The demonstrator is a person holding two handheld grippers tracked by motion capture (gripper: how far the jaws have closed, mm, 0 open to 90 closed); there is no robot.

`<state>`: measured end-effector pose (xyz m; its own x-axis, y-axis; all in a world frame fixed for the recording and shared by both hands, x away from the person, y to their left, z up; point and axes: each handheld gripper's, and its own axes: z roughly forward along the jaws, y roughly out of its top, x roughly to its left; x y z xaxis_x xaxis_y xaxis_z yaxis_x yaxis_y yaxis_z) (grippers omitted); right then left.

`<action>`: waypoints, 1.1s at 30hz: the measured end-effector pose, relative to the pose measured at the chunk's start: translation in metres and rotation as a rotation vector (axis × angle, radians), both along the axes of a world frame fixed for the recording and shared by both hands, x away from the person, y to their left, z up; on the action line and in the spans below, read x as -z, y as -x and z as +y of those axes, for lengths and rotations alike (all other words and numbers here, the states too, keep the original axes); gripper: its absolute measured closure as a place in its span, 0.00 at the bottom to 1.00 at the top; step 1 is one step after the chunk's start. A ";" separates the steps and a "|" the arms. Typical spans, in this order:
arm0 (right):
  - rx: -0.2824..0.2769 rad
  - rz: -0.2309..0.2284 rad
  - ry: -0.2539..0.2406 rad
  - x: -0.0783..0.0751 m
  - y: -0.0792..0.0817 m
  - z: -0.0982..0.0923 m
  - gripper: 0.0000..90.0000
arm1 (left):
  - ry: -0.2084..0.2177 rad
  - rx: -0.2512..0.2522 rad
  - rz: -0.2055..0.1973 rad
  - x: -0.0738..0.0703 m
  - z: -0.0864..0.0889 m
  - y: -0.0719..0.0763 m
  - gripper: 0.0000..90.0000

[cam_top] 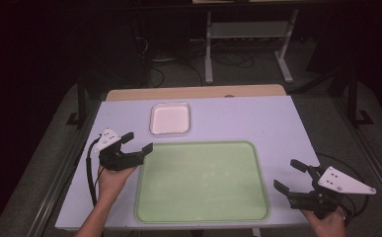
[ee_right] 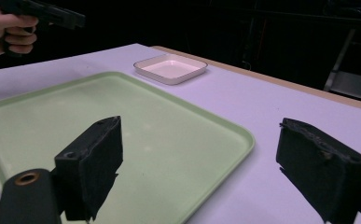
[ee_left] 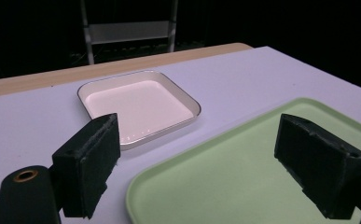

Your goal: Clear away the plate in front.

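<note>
Left gripper (cam_top: pixel 138 141) wide and empty, held at the left edge of the green tray (cam_top: pixel 203 182), just short of the square white dish (cam_top: pixel 170 118). Right gripper (cam_top: pixel 286 176) likewise wide and empty, off the tray's right side above the white surface (cam_top: pixel 257 118).

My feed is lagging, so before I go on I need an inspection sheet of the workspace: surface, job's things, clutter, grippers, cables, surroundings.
Surface: pale lilac table top, wooden strip along its far edge.
Job's things: green tray, lying flat at the near middle, nothing on it; small white square dish, nothing in it, just beyond the tray's far left corner, apart from it.
Clutter: nothing seen.
Grippers: left gripper open, at the tray's left far corner; right gripper open, off the tray's right edge. Neither holds anything.
Cables: black cable trails from the left gripper.
Surroundings: dark room, metal frame beyond the table.
</note>
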<state>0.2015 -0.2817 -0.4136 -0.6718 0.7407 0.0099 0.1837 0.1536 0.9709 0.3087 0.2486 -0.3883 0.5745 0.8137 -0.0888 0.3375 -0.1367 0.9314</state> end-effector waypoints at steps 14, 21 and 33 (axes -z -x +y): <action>-0.009 -0.003 0.007 -0.001 0.000 0.000 0.15 | -0.005 -0.005 0.039 0.000 -0.007 -0.041 0.15; -0.009 0.000 0.009 -0.001 -0.001 0.000 0.15 | -0.018 -0.020 0.053 0.000 -0.007 -0.061 0.15; 0.001 0.006 0.011 0.000 -0.003 0.000 0.15 | -0.027 -0.054 0.056 -0.001 -0.007 -0.093 0.15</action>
